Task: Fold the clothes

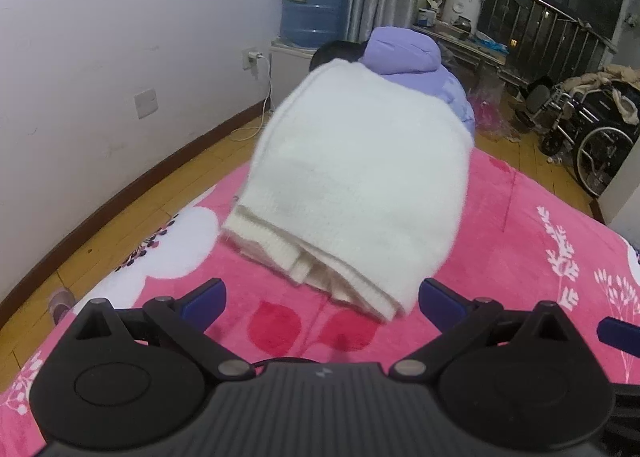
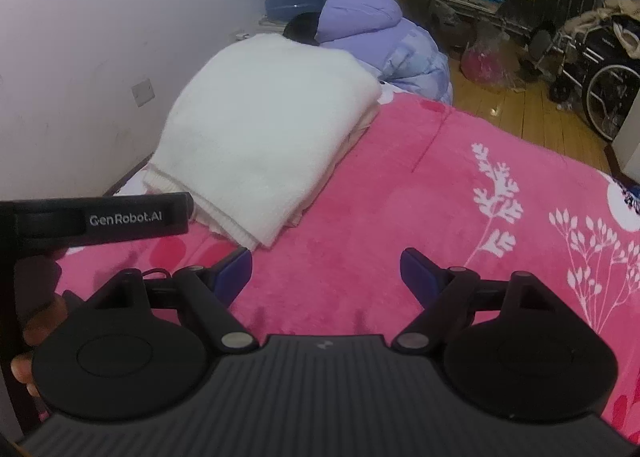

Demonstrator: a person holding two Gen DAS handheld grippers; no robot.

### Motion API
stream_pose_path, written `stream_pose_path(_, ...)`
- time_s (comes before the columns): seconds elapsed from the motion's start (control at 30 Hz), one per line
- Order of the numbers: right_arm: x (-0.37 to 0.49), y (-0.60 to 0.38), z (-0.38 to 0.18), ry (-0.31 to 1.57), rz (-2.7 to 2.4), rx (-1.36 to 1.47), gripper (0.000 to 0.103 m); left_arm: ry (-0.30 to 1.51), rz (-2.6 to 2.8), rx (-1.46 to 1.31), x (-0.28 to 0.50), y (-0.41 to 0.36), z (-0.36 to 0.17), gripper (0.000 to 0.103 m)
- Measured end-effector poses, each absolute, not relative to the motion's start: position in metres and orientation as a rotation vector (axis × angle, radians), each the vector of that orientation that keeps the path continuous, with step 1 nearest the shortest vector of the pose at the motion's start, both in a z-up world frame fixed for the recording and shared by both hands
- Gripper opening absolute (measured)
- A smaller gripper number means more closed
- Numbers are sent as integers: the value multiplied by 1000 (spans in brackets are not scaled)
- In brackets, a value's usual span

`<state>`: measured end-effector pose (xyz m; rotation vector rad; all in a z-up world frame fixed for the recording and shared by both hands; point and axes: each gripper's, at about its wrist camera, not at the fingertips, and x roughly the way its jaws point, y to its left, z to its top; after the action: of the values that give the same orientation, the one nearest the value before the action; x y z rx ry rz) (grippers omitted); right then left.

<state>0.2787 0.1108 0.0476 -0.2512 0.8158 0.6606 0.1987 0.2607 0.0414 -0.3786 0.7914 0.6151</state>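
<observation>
A folded white knit sweater [image 1: 352, 185] lies on the pink floral blanket [image 1: 520, 241] of the bed. My left gripper [image 1: 322, 303] is open and empty just in front of the sweater's near edge, with blue pads apart. In the right wrist view the same sweater [image 2: 260, 129] lies at the left on the blanket [image 2: 400, 185]. My right gripper [image 2: 326, 273] is open and empty above bare blanket, right of the sweater's near corner. The left gripper's body [image 2: 120, 219] shows at the left edge.
A purple puffer jacket [image 1: 408, 57] and a dark garment [image 2: 302, 27] sit past the sweater at the bed's far end. A blue water jug [image 1: 314, 5] stands by the wall. A wheelchair [image 1: 588, 129] stands on the wooden floor at right.
</observation>
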Motion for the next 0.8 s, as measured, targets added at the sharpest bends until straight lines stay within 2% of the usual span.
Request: stream_pose_path(0.8,277,122,47,813,663,-287,82,827,601,-342,192,264,35,103)
